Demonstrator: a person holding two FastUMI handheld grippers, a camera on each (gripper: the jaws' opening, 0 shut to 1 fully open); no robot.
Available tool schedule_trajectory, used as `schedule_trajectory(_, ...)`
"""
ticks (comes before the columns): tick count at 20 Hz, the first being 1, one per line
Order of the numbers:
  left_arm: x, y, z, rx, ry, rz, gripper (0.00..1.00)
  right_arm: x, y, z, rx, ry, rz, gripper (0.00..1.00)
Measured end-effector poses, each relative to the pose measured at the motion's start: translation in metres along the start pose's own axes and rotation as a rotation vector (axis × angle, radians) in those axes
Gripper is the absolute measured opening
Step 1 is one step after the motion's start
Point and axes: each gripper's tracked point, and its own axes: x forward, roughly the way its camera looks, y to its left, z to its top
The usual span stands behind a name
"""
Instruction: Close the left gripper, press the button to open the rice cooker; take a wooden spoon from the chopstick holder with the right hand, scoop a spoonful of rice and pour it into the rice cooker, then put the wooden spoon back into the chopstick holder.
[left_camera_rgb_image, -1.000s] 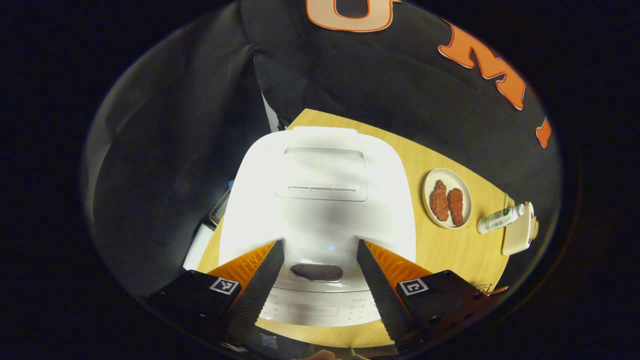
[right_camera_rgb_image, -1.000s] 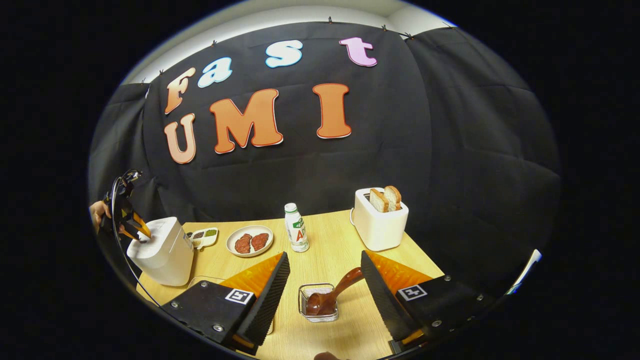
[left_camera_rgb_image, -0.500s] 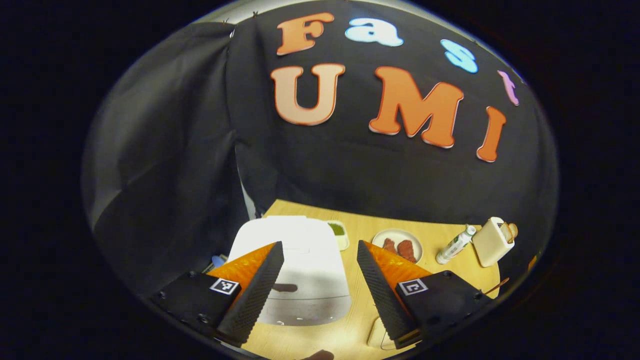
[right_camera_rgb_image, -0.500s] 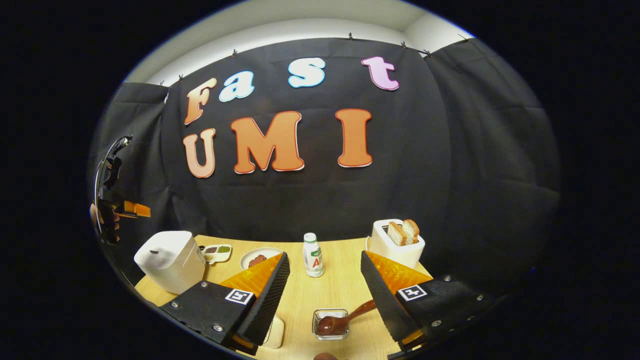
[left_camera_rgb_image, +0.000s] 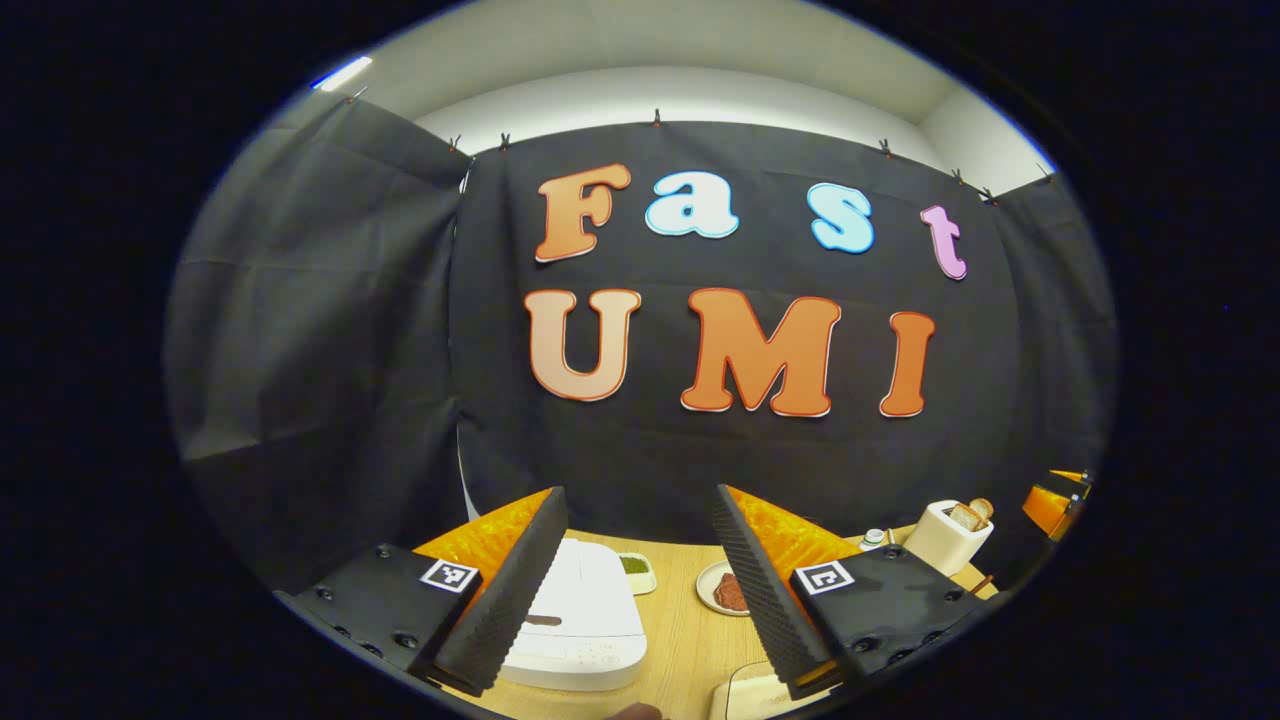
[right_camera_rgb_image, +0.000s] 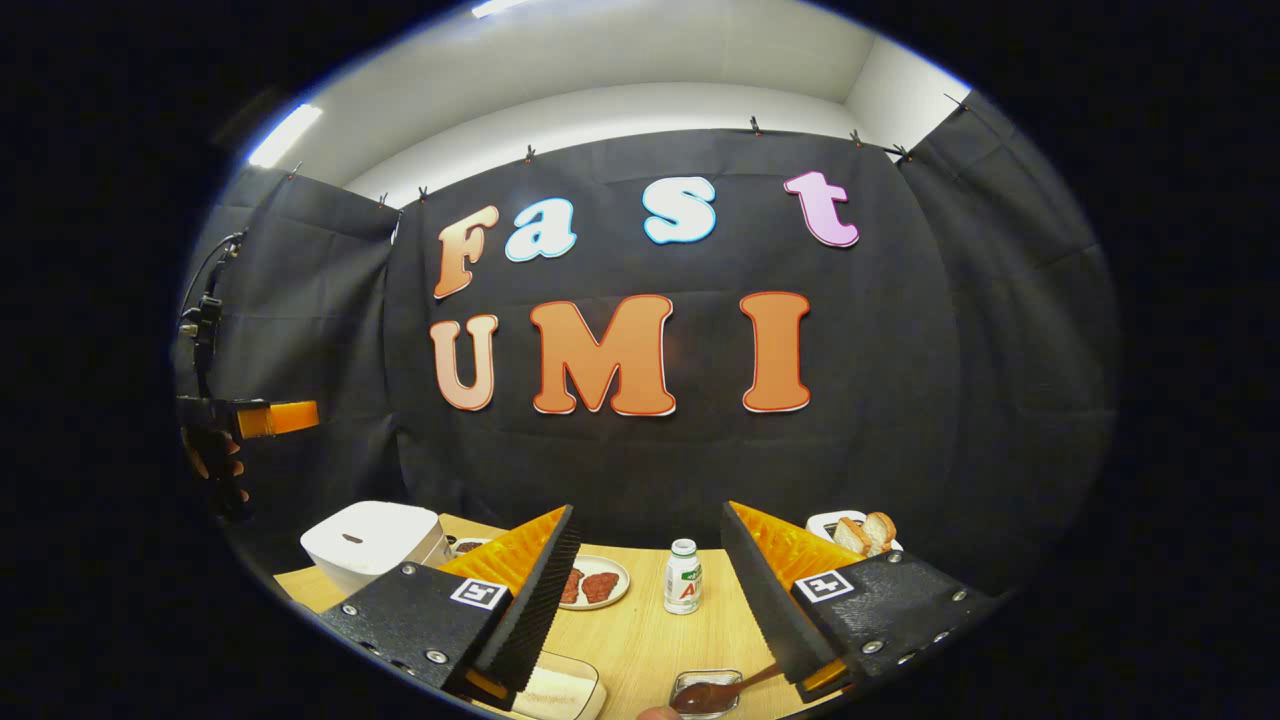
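The wooden worktop (right_camera_rgb_image: 640, 640) sits low at six o'clock, with the white rice cooker (right_camera_rgb_image: 372, 536), lid down, out at eight o'clock in the right gripper view. The left gripper (left_camera_rgb_image: 640, 570) hangs above the worktop with jaws wide and empty; the right gripper (right_camera_rgb_image: 645, 590) is likewise spread wide, holding nothing. The wooden spoon (right_camera_rgb_image: 722, 692) rests in the chopstick holder (right_camera_rgb_image: 704, 690) at six o'clock, near the right gripper.

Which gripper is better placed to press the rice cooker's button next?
Left, probably. The closed rice cooker lies just below the left gripper, whose jaws are open and must shut first. The right gripper hangs over the spoon, with the cooker far to one side.
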Motion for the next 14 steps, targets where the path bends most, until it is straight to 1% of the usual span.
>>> schedule_trajectory(3,-0.022,-0.019,0.020,0.002,-0.092,-0.027,1.00,0.001,0.015,-0.002,-0.002,-0.001,0.034,0.89)
schedule_trajectory(4,-0.026,-0.027,0.026,0.014,-0.132,-0.047,1.00,0.001,0.020,-0.002,0.000,-0.001,0.046,0.89)
schedule_trajectory(5,-0.029,-0.031,0.027,0.032,-0.154,-0.041,1.00,0.001,0.023,-0.002,0.003,0.000,0.052,0.89)
schedule_trajectory(7,-0.036,-0.050,0.019,0.050,-0.145,-0.067,0.96,0.000,0.029,-0.004,-0.002,0.005,0.066,0.89)
schedule_trajectory(8,-0.039,-0.060,0.015,0.041,-0.137,-0.084,0.99,-0.001,0.031,-0.004,-0.006,0.002,0.073,0.89)
schedule_trajectory(10,-0.036,-0.075,0.011,0.033,-0.119,-0.113,1.00,0.000,0.034,-0.003,-0.016,-0.006,0.074,0.89)
schedule_trajectory(14,-0.031,-0.086,0.005,0.075,-0.095,-0.148,0.97,-0.001,0.037,-0.005,-0.032,-0.007,0.079,0.89)
